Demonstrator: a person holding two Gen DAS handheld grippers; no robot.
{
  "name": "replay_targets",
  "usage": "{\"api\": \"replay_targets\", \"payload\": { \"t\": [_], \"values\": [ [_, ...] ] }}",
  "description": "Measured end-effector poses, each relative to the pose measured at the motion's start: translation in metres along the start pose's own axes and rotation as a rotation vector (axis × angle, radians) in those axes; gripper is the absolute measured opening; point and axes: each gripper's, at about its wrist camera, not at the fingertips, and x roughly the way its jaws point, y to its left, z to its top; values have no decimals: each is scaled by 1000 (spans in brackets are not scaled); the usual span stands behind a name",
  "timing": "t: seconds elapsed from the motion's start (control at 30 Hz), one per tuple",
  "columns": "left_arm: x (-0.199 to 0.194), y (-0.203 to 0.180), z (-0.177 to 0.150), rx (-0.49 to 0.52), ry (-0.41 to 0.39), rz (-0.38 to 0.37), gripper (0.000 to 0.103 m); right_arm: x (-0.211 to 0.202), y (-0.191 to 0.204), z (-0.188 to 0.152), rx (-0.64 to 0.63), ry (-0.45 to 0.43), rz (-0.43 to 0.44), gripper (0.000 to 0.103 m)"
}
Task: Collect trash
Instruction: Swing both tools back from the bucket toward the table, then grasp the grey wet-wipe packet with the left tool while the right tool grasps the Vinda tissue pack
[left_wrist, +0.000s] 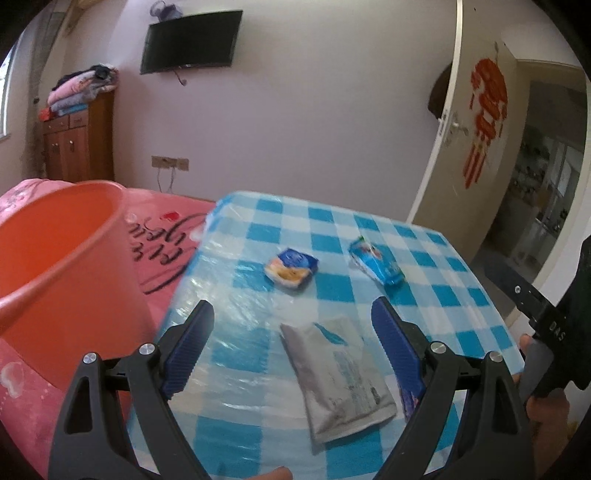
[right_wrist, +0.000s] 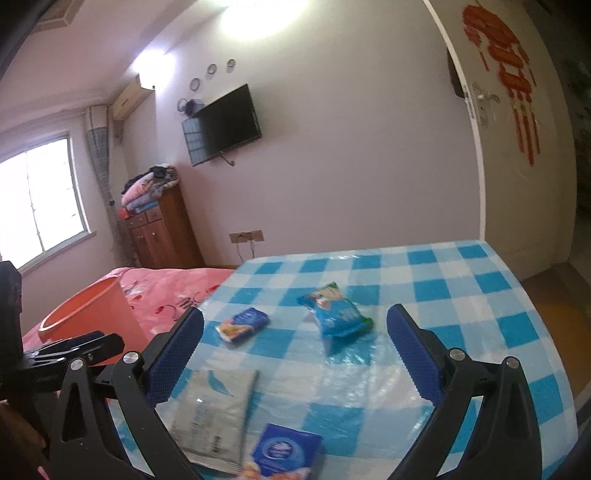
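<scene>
Approaching stage judged: left gripper (left_wrist: 291, 325) held spread, empty, above flat silver foil pouch (left_wrist: 338, 376) at lower centre; closing on it needed next. Right gripper (right_wrist: 295, 328) likewise spread, empty.

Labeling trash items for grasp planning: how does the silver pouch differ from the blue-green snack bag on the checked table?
The silver pouch lies flat and looks empty; the blue-green snack bag is puffed and sits higher. The pouch is grey with small print, the bag bright blue with a green top edge. The pouch is nearer both claws, the bag farther back. Both rest on the checked tablecloth, untouched.
</scene>
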Motion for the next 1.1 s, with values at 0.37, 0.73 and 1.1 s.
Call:
{"api": "replay_targets", "payload": {
  "t": [0.37, 0.73, 1.1],
  "values": [
    [39, -30, -28, 0, 166, -9, 88, 8, -54, -21, 112, 103, -42, 98],
    [71, -51, -38, -4, 281, 13, 87, 13, -69, -34, 183, 201, -18, 98],
    [101, -67, -38, 41, 359, 108, 87, 17, -78, -44, 240, 280, 39, 98]
  ]
}}
